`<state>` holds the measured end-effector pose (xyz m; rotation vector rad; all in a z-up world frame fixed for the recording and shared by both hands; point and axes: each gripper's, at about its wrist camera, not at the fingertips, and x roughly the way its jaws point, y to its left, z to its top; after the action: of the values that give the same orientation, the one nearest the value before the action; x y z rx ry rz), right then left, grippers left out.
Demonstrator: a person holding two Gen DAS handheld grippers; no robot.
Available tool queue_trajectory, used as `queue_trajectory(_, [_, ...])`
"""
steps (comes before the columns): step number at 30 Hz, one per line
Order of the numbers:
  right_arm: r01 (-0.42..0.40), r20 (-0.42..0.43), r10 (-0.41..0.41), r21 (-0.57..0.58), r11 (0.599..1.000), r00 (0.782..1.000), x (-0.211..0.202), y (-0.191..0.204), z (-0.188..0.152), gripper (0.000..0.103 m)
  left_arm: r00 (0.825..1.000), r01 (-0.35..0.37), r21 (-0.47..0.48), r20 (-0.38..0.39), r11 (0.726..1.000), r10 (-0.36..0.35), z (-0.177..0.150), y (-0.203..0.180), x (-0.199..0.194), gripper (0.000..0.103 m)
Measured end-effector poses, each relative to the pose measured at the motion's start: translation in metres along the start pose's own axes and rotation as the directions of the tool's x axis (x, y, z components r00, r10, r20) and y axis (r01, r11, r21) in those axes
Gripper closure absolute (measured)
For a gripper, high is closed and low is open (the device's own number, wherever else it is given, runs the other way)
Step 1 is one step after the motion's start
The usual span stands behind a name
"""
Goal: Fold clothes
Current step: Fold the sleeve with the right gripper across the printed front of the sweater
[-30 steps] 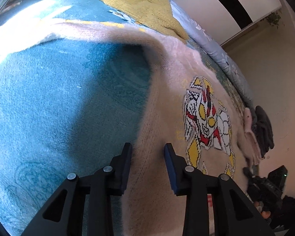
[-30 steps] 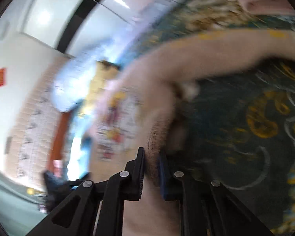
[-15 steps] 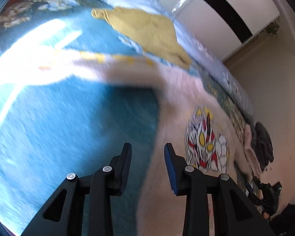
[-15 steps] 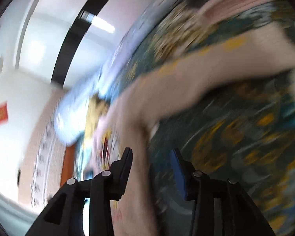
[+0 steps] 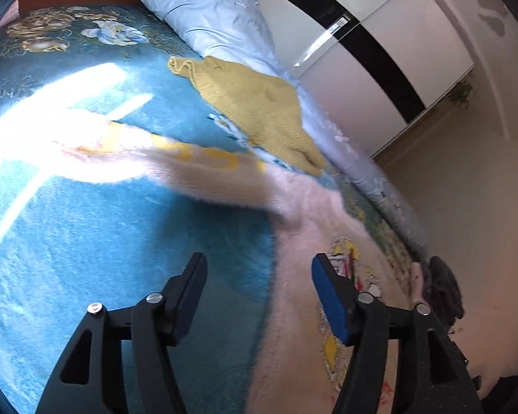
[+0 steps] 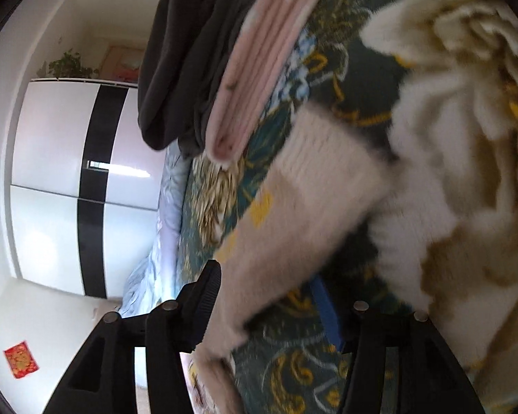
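Both grippers [image 5: 259,293] [image 6: 271,305] gape; pink sweater's [image 5: 304,310] sleeve [image 5: 197,169] stretches sideways across blanket [image 5: 86,241]

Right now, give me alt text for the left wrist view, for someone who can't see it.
The open left gripper hovers over a pink sweater spread on a blue blanket, one sleeve stretched out left. A yellow knit lies beyond it beside a pale blue pillow, with a white wardrobe behind.
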<state>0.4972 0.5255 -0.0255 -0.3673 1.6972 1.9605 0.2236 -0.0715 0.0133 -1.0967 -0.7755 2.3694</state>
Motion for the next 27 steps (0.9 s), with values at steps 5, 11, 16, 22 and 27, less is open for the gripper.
queue_trajectory(5, [0.039, 0.022, -0.037, -0.081, 0.996, 0.999, 0.005, 0.012, -0.004, 0.041, 0.998, 0.045, -0.001, -0.044, 0.999, -0.045, -0.005, -0.002, 0.009, 0.037])
queue_trajectory(11, [0.096, 0.043, -0.091, -0.107, 0.990, 0.995, 0.009, 0.018, -0.007, 0.040, 0.995, 0.083, -0.009, -0.057, 0.996, -0.084, -0.010, -0.001, 0.011, 0.035])
queue_trajectory(16, [0.086, 0.056, -0.082, -0.077, 0.993, 0.995, 0.007, 0.013, 0.010, 0.038, 0.991, 0.121, -0.030, -0.048, 0.992, -0.122, -0.010, 0.004, 0.005, 0.035])
queue_trajectory(22, [0.058, 0.070, -0.052, -0.084, 0.995, 0.996, 0.008, 0.017, 0.013, 0.038, 0.986, 0.159, -0.096, -0.033, 0.983, -0.163, -0.008, 0.017, 0.004, 0.035])
queue_trajectory(27, [0.086, 0.070, -0.079, -0.110, 0.990, 0.994, 0.012, 0.025, 0.017, 0.040, 0.981, 0.189, -0.116, -0.027, 0.975, -0.193, -0.008, 0.020, 0.005, 0.035])
